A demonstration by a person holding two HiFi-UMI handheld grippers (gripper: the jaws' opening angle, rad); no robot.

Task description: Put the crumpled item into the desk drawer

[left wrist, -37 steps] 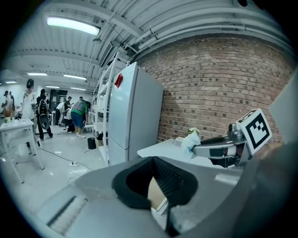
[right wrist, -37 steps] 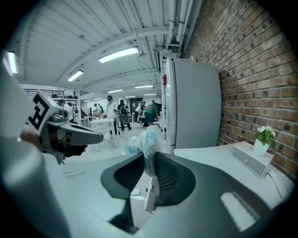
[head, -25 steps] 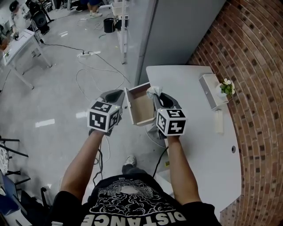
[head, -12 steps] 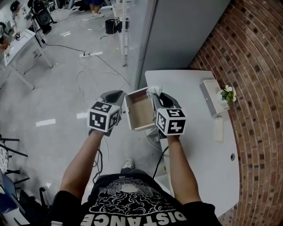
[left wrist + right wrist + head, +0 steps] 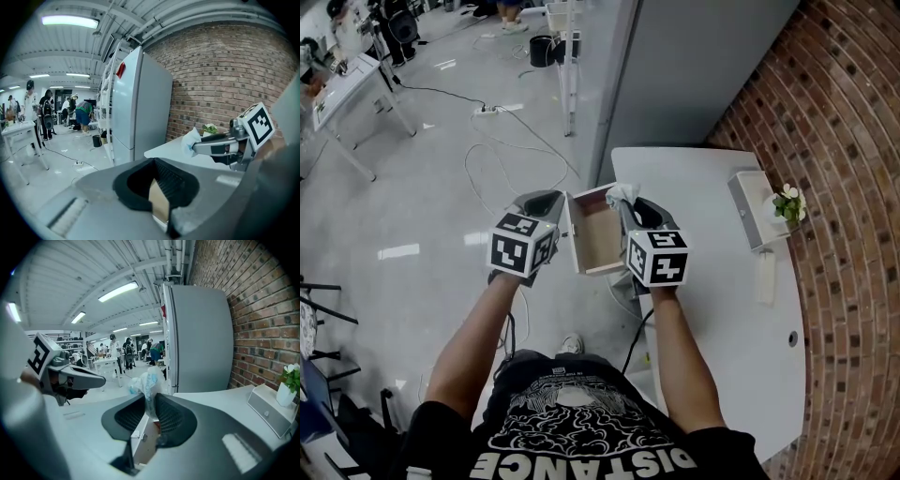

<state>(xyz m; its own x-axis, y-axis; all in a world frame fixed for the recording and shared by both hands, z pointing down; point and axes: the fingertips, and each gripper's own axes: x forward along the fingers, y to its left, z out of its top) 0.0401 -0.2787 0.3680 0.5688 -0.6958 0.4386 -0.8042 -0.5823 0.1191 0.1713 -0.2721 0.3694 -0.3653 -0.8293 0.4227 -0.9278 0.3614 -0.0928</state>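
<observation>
Brick wall (image 5: 853,141) fills the right side of the head view, and a white desk (image 5: 712,281) sits next to it. The wooden drawer (image 5: 598,234) is pulled open in the middle of the frame. My right gripper (image 5: 630,204) is squeezed shut on the crumpled plastic wrapper (image 5: 622,193). The wrapper sticks up from the tips, over the top right corner of the drawer. My left gripper (image 5: 546,199) is just to the left of the drawer. Its jaws are pressed together with nothing between the tips. A small flower pot (image 5: 785,202) stands by a white box (image 5: 752,202) at the right.
</observation>
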